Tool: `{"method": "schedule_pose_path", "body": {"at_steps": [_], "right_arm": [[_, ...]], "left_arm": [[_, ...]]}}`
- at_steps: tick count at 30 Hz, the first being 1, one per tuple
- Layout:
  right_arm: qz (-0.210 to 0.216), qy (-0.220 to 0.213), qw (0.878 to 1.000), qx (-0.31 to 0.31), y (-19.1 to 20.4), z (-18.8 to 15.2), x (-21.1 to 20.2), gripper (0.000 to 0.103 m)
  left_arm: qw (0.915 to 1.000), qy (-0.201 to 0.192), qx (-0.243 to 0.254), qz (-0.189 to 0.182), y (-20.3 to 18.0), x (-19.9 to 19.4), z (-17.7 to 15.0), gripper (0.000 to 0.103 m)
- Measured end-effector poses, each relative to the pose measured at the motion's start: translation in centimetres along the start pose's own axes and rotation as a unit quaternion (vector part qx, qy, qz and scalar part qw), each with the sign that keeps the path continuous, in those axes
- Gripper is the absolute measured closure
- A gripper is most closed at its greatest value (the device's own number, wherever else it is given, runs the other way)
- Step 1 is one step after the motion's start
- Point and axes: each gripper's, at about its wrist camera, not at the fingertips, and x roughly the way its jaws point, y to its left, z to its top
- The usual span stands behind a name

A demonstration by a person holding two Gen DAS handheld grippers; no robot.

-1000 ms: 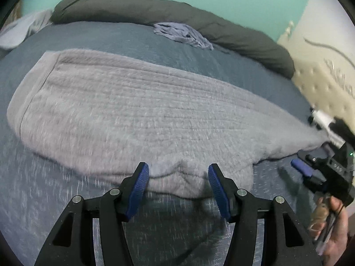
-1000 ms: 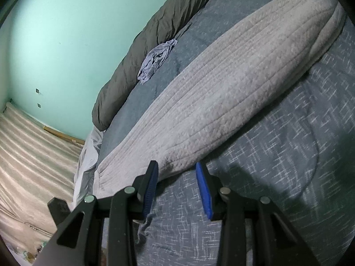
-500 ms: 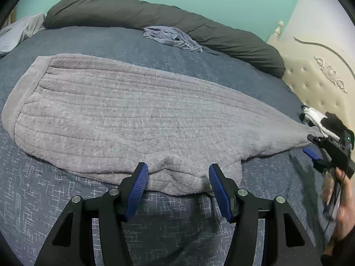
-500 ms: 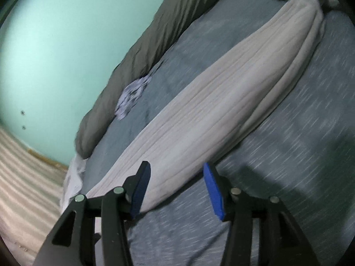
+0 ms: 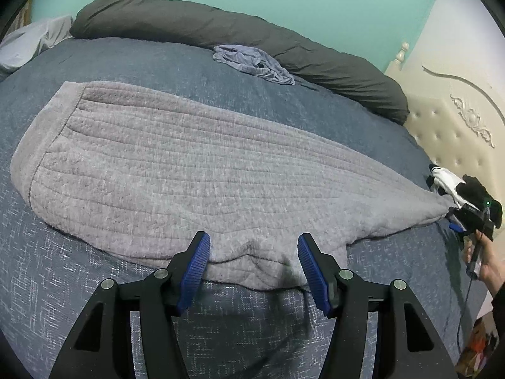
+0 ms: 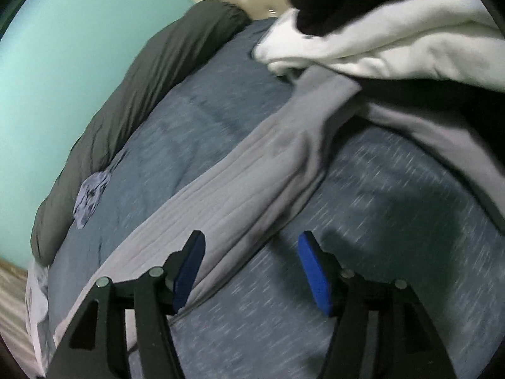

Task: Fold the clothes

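I see the grey ribbed garment [image 5: 202, 170] lying flat and lengthwise on the blue bedspread [image 5: 79, 284], banded hem at the far left, tapered end to the right. Left gripper [image 5: 252, 263] sits at the near edge where the fabric bunches — jaws wide apart, nothing between them. Right gripper [image 6: 251, 263] is also spread, empty, straddling the garment's near edge; that view is blurred. From the left wrist camera I can see the right hand [image 5: 486, 268] holding its tool right at the tapered end. A white-and-black clothing pile [image 6: 378, 41] overlaps that end. Small blue-grey crumpled cloth [image 5: 252, 63] lies well apart, against the dark bolster [image 5: 221, 31].
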Motion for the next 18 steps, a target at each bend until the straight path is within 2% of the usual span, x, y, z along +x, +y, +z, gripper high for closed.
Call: {"method": "schedule_pose_path", "body": {"at_steps": [4,10,18], "right_arm": [[-0.046,-0.029,0.998,0.008,-1.4,1.6,0.7,0.036],[-0.069,-0.052,0.996,-0.01,-2.0,3.5,2.3,0.036],[-0.084,-0.045,0.995,0.015,-2.3,4.2,5.2,0.036]], "left_arm": [[1.0,0.007,0.003,-0.002,-0.2,0.5,-0.2,0.041],[0.9999,0.012,0.009,-0.003,-0.7,1.0,-0.3,0.041],[0.9997,0.02,0.016,-0.003,-1.1,1.6,-0.5,0.041]]}}
